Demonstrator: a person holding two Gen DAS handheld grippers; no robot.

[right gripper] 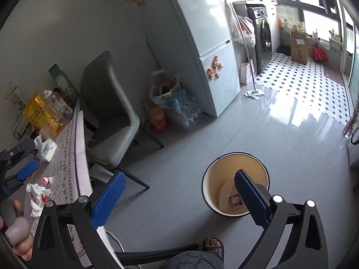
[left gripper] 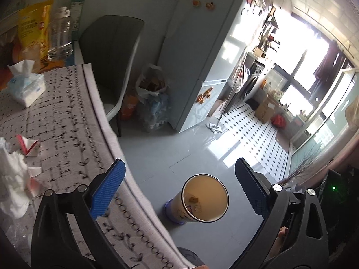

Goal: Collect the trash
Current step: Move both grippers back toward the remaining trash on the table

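Observation:
A round bin (left gripper: 205, 198) with a cream inside stands on the grey floor beside the table; it holds a few scraps. It also shows in the right wrist view (right gripper: 215, 179). My left gripper (left gripper: 179, 192) is open and empty, above the table edge and the bin. My right gripper (right gripper: 179, 196) is open and empty, over the floor just left of the bin. Crumpled white tissue (left gripper: 12, 183) and red-and-white wrappers (left gripper: 28, 145) lie on the patterned table (left gripper: 67, 116). The same trash (right gripper: 38, 192) shows in the right wrist view, by the left gripper (right gripper: 24, 168).
A tissue pack (left gripper: 25, 87), a yellow bag (left gripper: 33, 29) and a clear bottle (left gripper: 59, 38) stand at the table's far end. A grey chair (right gripper: 110, 116) sits by the table. Bags (right gripper: 170, 98) and a fridge (right gripper: 211, 44) are beyond. My foot (right gripper: 213, 245) is near the bin.

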